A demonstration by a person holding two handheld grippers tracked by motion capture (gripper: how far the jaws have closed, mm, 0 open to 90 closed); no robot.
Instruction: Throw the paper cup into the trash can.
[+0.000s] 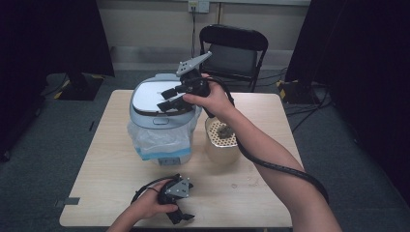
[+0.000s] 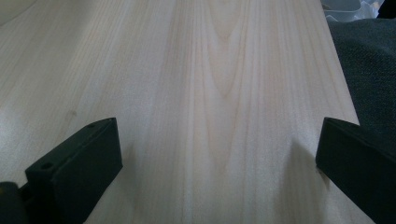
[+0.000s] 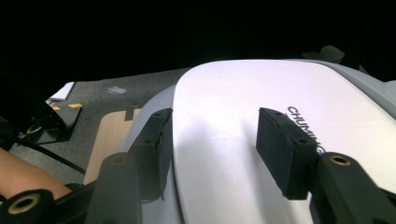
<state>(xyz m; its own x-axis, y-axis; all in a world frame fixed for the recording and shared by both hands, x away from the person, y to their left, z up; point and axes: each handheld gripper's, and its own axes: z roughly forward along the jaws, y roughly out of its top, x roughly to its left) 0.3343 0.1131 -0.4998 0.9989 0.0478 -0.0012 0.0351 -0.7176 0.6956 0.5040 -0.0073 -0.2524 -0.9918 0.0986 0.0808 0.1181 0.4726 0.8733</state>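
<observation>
White bin lid (image 3: 261, 140) under right claw (image 3: 212, 140); bin front cropped.

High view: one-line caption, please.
Right claw over the bin lid; left claw rests on the table.

The bench (image 2: 210, 93) is pale wood-grain laminate, smooth with a soft sheen. On it, the bin's lid (image 3: 261, 140) is smooth white plastic, slightly glossy, set in a grey plastic rim; thin, crinkled clear plastic film (image 1: 154, 137) hangs below it. Toward the bench's right edge, a beige container (image 1: 221, 145) carries a perforated top. The right claw (image 3: 210, 144) has matt black pads with a fine, rubbery texture. The floor is rough grey carpet.
</observation>
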